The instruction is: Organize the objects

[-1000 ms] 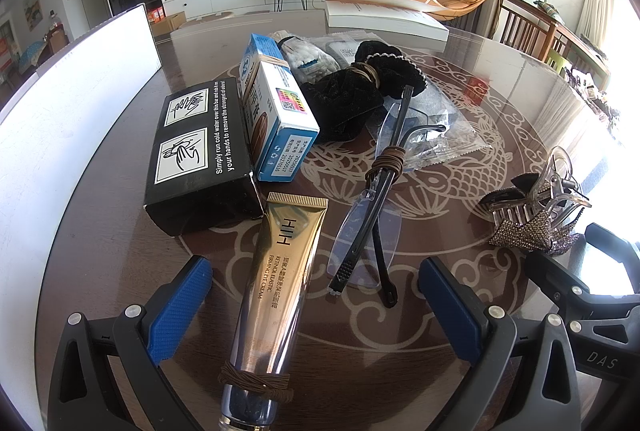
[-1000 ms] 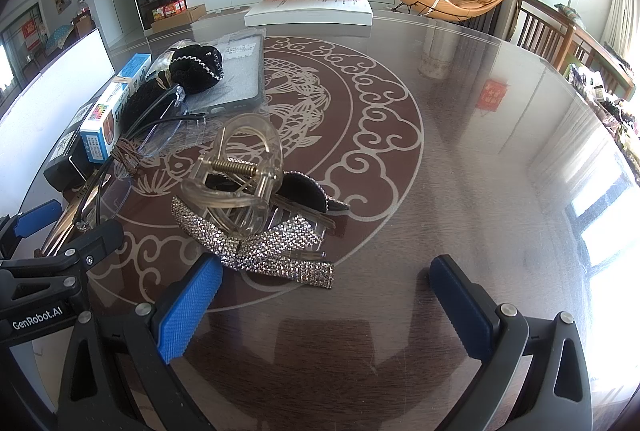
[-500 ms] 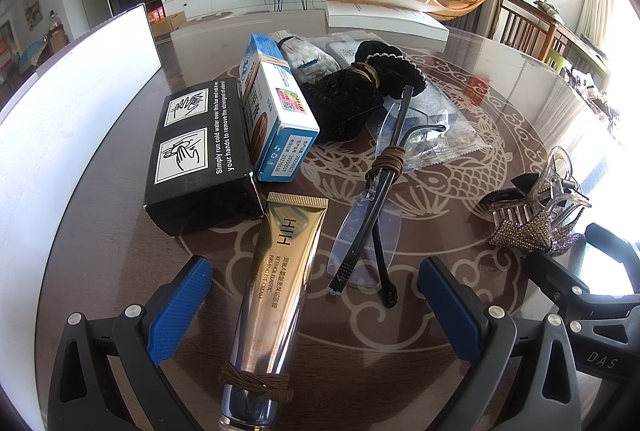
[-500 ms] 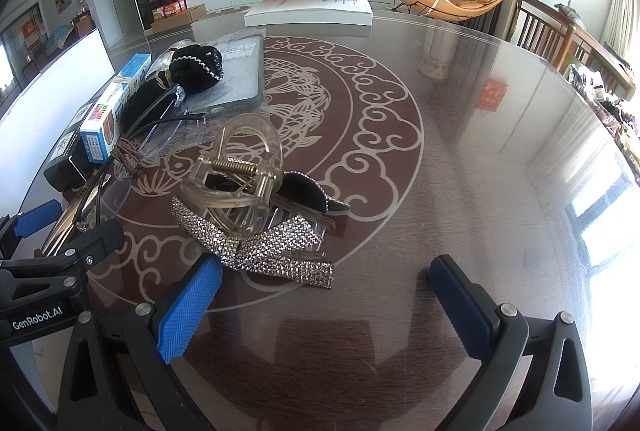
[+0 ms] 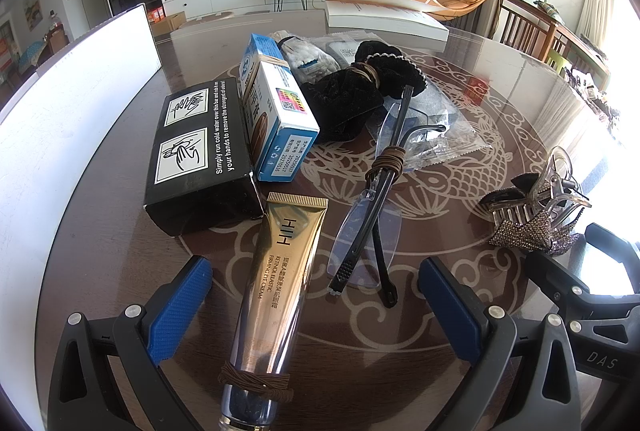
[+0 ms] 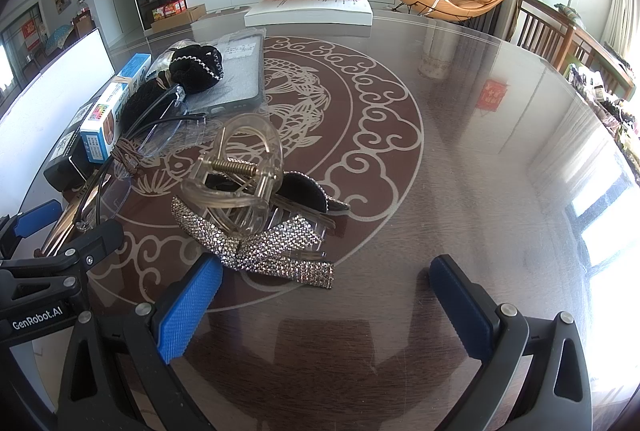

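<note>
Between the spread left tongs, a gold squeeze tube of eye cream is lying on the counter; it is best being pinched mid-body. The right tongs, equally spread, are being held empty beside a rhinestone bow hair clip.

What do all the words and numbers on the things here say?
"Simply run cold water over this bar and rub it on your hands to remove the strongest of odours!": black box.
"HIH", "FIRMING EYE CREAM": gold tube.
"20220517", "20270516": blue box.
"DAS": right gripper.
"GenRobot.AI": left gripper.
Chinese print: too small.
</note>
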